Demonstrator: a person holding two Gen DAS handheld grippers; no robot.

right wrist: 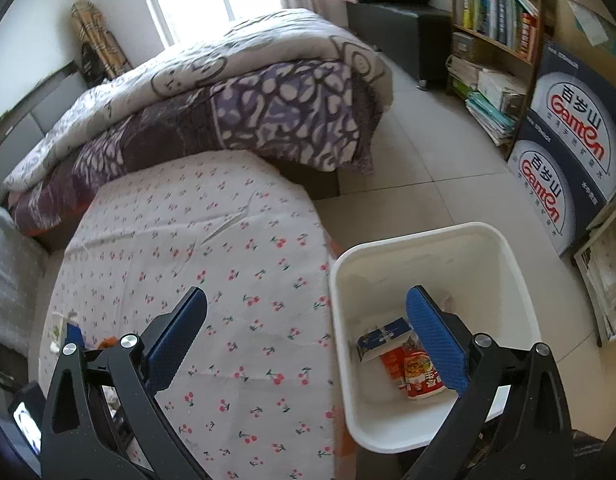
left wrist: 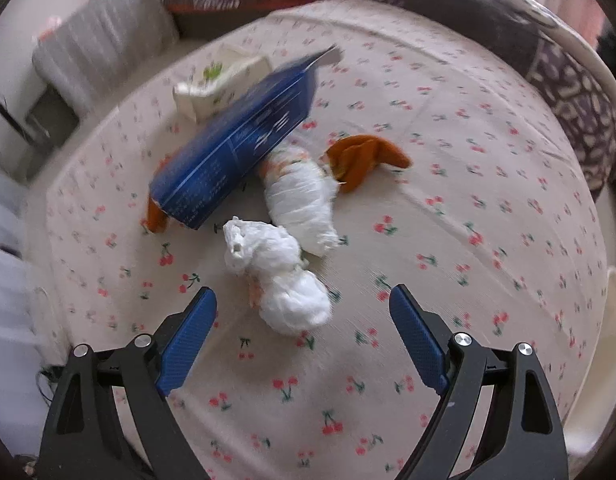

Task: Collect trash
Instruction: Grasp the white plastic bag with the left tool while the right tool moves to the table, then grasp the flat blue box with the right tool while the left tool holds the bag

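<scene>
Hovering left gripper (left wrist: 304,304) over crumpled white tissue wad (left wrist: 276,276) on cherry-print sheet (left wrist: 447,208), jaws wide, empty, straddling wad for pickup. Right gripper (right wrist: 308,312) wide, empty, above white bin (right wrist: 347,264) already holding cartons (right wrist: 403,356).

Crumpled white tissue wad (left wrist: 278,276) on matt cherry-print cotton sheet (left wrist: 447,208); smooth glossy plastic bin (right wrist: 387,432).

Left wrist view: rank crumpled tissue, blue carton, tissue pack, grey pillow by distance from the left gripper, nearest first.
1. Crumpled tissue, just ahead of the open left gripper.
2. Blue carton, behind it, left.
3. Tissue pack, partly behind the carton.
4. Grey pillow, far left corner.
</scene>
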